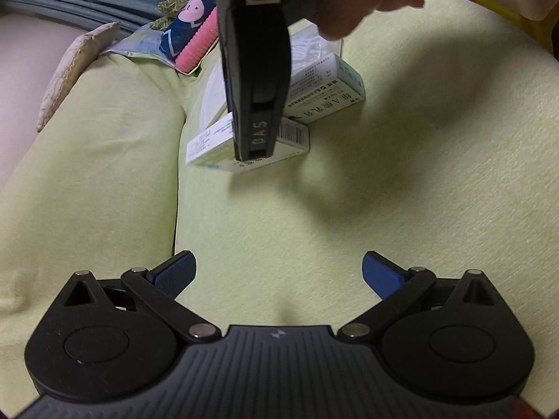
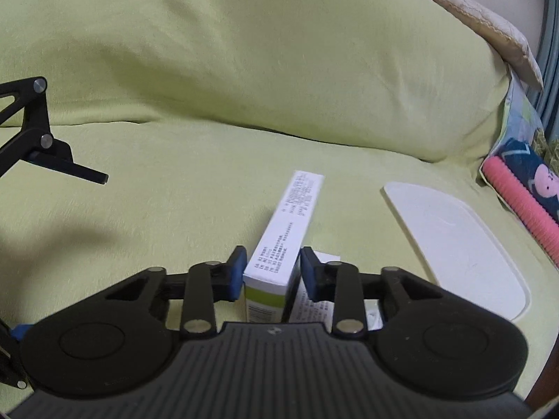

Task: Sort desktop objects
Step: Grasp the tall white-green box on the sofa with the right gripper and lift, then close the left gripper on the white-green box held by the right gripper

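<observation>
The left hand-held gripper (image 1: 278, 272) hangs wide apart over the green sheet (image 1: 401, 192), holding nothing. The right hand-held gripper (image 2: 271, 272) has its blue pads on both sides of a white medicine box (image 2: 291, 230), beside a white lid (image 2: 454, 244).

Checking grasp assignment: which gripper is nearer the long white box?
Right. The right gripper straddles the long white box, pads at its sides; the left gripper hangs open, well short of it.
</observation>
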Demonstrator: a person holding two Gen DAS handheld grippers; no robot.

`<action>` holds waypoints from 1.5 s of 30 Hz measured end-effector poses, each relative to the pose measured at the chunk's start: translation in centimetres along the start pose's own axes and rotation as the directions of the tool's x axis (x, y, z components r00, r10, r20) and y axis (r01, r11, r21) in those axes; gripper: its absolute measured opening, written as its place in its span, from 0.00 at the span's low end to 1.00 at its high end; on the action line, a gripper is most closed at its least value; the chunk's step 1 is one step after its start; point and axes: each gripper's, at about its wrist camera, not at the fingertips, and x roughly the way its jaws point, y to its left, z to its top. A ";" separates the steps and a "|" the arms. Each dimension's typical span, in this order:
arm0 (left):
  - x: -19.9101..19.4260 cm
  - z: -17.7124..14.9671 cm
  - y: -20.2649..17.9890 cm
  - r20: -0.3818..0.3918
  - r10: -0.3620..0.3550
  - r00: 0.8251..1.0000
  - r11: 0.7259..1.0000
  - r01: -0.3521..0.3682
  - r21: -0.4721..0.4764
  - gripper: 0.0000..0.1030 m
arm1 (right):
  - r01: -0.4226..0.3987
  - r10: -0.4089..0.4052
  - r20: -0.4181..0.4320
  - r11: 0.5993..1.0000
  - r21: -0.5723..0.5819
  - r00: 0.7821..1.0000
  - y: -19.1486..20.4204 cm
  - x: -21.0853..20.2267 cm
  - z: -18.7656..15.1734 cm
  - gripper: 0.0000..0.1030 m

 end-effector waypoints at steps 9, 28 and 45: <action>-1.0 -0.3 0.1 -0.009 0.019 1.000 0.998 -0.018 0.052 0.99 | -0.234 0.234 0.012 0.972 -0.024 0.972 -0.5 -5.6 -1.3 0.20; -2.9 4.3 -2.7 0.057 -0.215 0.975 0.919 0.182 0.350 0.71 | -0.234 0.203 -0.120 0.889 -0.394 0.972 3.0 -12.6 -9.4 0.20; -3.7 4.3 -4.2 -0.019 -0.287 0.958 0.900 0.276 0.337 0.41 | -0.138 0.092 -0.114 0.847 -0.513 0.989 4.0 -11.6 -10.2 0.26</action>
